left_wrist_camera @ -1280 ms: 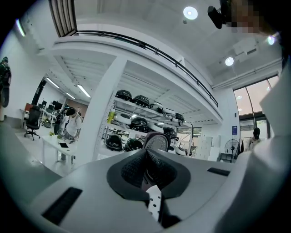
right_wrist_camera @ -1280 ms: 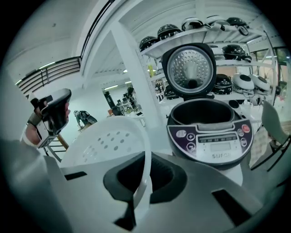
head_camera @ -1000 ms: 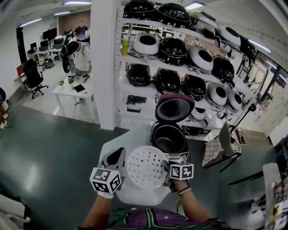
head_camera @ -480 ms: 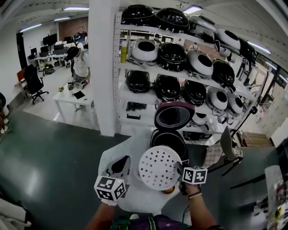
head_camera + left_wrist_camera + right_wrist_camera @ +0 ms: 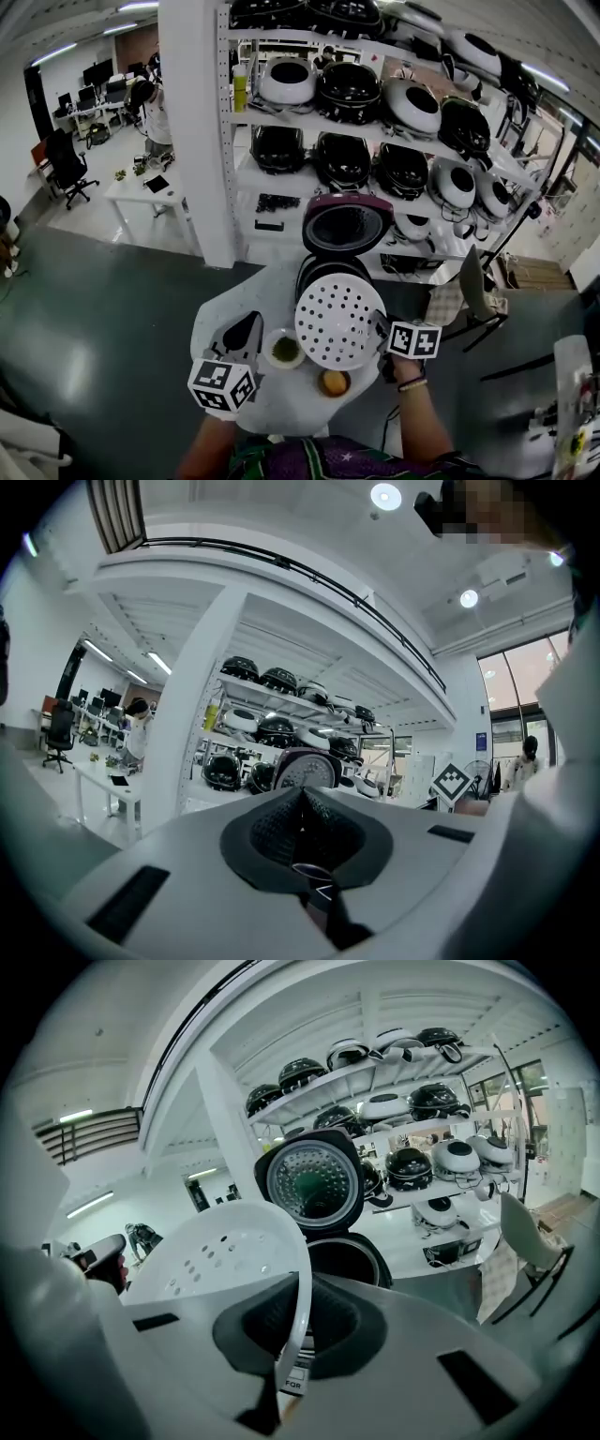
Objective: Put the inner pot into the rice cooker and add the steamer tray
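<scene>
The right hand-held gripper [image 5: 378, 327] is clamped on the rim of the tray [image 5: 337, 321], held up in the air just this side of the open cooker [image 5: 342, 234], which lies straight ahead, while the shut, empty left hand-held gripper [image 5: 246, 330] is farther back.

A white, round steamer tray [image 5: 339, 321], pierced with rows of small holes, hangs tilted in the air just in front of an open rice cooker [image 5: 323, 266], its rim pinched between the closed jaws of the right gripper [image 5: 298, 1330]. From the head view the tray covers most of the cooker's mouth. The dark cooker stands at the far edge of a round white table [image 5: 234, 309], its maroon-trimmed lid [image 5: 314, 1180] raised upright to show a dimpled metal inner plate. A dark inner pot [image 5: 349, 1258] sits inside the cooker body, its round mouth open behind the tray.
</scene>
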`<state>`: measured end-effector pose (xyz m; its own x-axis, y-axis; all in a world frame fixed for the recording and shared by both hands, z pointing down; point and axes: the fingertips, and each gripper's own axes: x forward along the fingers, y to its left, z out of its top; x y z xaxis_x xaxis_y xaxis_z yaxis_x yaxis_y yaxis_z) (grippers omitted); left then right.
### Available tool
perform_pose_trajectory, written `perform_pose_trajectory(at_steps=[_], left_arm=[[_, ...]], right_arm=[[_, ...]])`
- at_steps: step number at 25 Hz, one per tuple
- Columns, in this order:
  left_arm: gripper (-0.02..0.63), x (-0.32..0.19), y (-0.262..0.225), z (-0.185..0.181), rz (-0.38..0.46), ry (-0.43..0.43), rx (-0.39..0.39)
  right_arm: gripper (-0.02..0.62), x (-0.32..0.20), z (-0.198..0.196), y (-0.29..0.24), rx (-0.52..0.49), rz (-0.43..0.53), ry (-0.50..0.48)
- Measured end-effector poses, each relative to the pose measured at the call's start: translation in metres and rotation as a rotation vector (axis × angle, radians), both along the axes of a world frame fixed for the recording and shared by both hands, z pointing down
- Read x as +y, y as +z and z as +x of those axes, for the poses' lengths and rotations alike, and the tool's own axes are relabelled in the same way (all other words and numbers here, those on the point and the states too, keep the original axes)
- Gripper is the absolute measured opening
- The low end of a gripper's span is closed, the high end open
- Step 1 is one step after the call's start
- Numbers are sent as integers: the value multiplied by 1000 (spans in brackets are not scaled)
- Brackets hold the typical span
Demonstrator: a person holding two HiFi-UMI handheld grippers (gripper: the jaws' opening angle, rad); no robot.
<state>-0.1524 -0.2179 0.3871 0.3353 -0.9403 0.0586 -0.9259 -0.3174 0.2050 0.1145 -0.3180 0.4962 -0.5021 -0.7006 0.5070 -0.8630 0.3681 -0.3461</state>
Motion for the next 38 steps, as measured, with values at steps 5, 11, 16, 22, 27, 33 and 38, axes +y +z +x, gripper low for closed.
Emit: perform_pose_trajectory(at_steps=[5,11,16,22,27,33,38], left_arm=[[23,-17,-5,24,21,-9,-12],[23,-21,4,41,9,-32,-27],[23,-27,6,49,-3,-72,-47],[22,-32,13,48,-20,-133,-59],[22,-38,17,55,-43,-169,-81],[23,-44,24,64,-67,-199,-89],[21,-49,28,70,-81,-220,-90]], right_arm=[[14,-27,23,3,-1,-6,-9],[14,-50,37,23,-1,-27,-20],[14,-77,47,43,21,-53,-38],[14,-107,53,65,38,-72,-45],[14,-133,59,74,61,-83,-58],[14,-157,58,89,76,-108,-80],[14,-170,53,104,87,-133,-107]])
